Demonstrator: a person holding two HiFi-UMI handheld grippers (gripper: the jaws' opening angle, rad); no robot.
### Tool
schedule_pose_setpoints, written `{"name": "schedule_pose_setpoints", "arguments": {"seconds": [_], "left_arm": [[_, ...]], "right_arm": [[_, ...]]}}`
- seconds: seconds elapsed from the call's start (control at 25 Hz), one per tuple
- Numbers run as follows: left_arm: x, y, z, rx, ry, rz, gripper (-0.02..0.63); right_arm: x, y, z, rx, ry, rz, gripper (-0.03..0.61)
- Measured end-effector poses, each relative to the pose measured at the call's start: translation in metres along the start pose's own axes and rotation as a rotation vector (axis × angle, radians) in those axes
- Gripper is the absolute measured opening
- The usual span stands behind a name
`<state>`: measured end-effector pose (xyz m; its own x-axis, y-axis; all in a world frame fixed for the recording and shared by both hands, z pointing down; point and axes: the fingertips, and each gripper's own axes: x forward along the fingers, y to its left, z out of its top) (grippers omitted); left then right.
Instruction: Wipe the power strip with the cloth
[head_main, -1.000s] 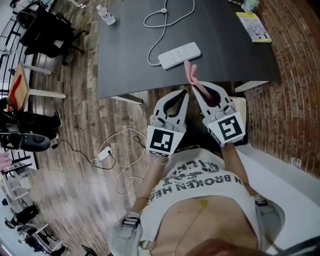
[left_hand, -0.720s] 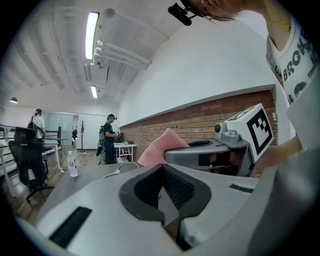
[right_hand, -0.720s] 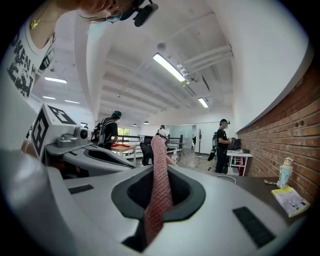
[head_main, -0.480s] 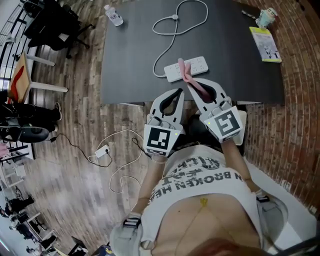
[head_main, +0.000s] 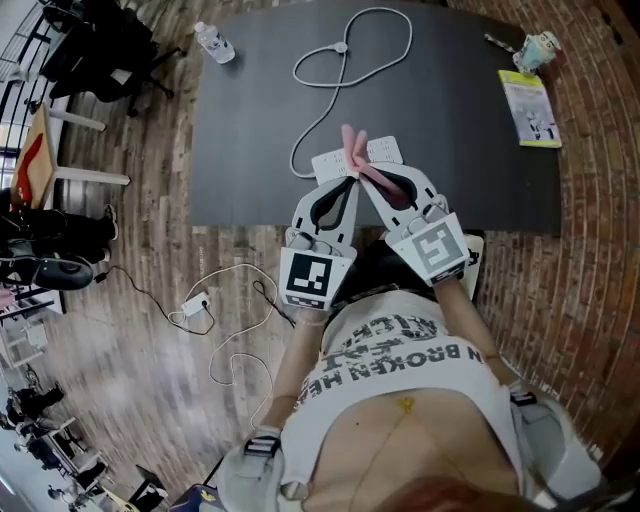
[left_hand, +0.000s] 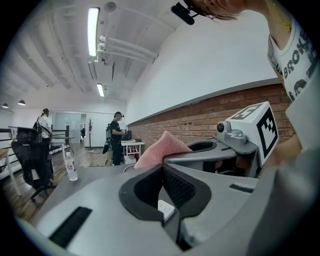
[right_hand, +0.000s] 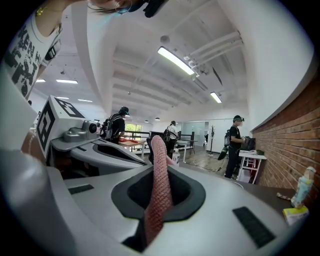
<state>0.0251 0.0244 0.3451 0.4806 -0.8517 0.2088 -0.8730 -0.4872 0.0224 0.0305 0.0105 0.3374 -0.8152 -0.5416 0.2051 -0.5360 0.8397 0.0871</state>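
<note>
The white power strip (head_main: 330, 160) lies on the dark table (head_main: 250, 130), its near part hidden under both grippers' tips. A pink cloth (head_main: 352, 143) stands up out of my right gripper (head_main: 366, 178), which is shut on it; the cloth's free end reaches over the strip. In the right gripper view the cloth (right_hand: 159, 150) runs up between the closed jaws. My left gripper (head_main: 350, 182) hovers close beside the right, shut and empty. Through its jaw opening a corner of the strip (left_hand: 166, 209) shows just below, with the cloth (left_hand: 162, 147) to its right.
The strip's white cable (head_main: 345, 50) loops across the far middle of the table. A water bottle (head_main: 212, 42) stands at the far left corner, a yellow booklet (head_main: 530, 105) and a small cup (head_main: 537, 48) at the far right. Brick floor lies to the right, with people in the background.
Both grippers have moved forward from the table's near edge to above the power strip, the cloth still in the right one. Neither gripper's jaws have changed.
</note>
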Motion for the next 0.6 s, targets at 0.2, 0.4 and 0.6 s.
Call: {"name": "schedule_pose_setpoints", "arguments": {"seconds": [0.2, 0.4, 0.6], "left_arm": [[0.017, 0.012, -0.011, 0.002, 0.024, 0.028, 0.008], [0.023, 0.034, -0.016, -0.002, 0.039, 0.005, 0.008], [0.027, 0.06, -0.014, 0.008, 0.025, -0.038, 0.008]], "right_arm": [[0.015, -0.012, -0.017, -0.005, 0.033, 0.027, 0.017], [0.038, -0.012, -0.021, 0.004, 0.061, 0.032, 0.017], [0.061, -0.013, -0.017, -0.021, 0.087, 0.006, 0.017]]}}
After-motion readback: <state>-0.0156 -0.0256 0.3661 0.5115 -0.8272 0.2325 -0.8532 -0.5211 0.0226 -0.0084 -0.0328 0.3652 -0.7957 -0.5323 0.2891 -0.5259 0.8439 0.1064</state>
